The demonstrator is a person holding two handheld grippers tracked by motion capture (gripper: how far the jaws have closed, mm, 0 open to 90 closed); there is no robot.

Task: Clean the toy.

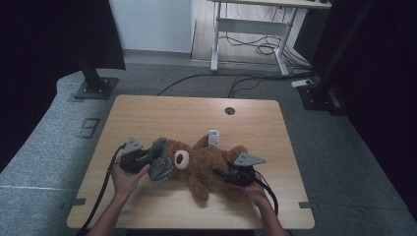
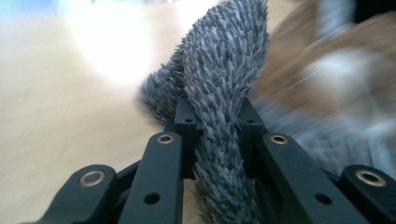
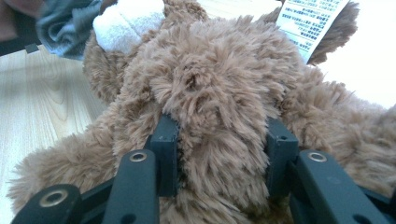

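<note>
Two forearms come in from the bottom of the high view, one on each side of a brown teddy bear (image 1: 204, 164) that lies flat near the middle of the wooden table (image 1: 162, 110), toward its near edge. The left hand (image 1: 127, 178) is angled inward toward the bear's head, and its left gripper (image 1: 147, 160) points to the right along the tabletop. Its jaws are closed tight on a fold of grey fleecy cloth (image 2: 219, 93); in the left gripper view the fabric is squeezed between the two black pads and stands up beyond them. The cloth lies against the bear's head, just left of the white muzzle (image 1: 181, 160).

The right hand (image 1: 255, 189) sits low at the bear's lower body, with the right gripper (image 1: 221, 173) aimed leftward into the plush. In the right gripper view the jaws are clamped on a thick bunch of brown fur, which bulges between and over the pads. A white printed tag (image 3: 310, 21) hangs from the bear farther off, and the grey cloth lies beyond the muzzle at the upper left of that view.
</note>
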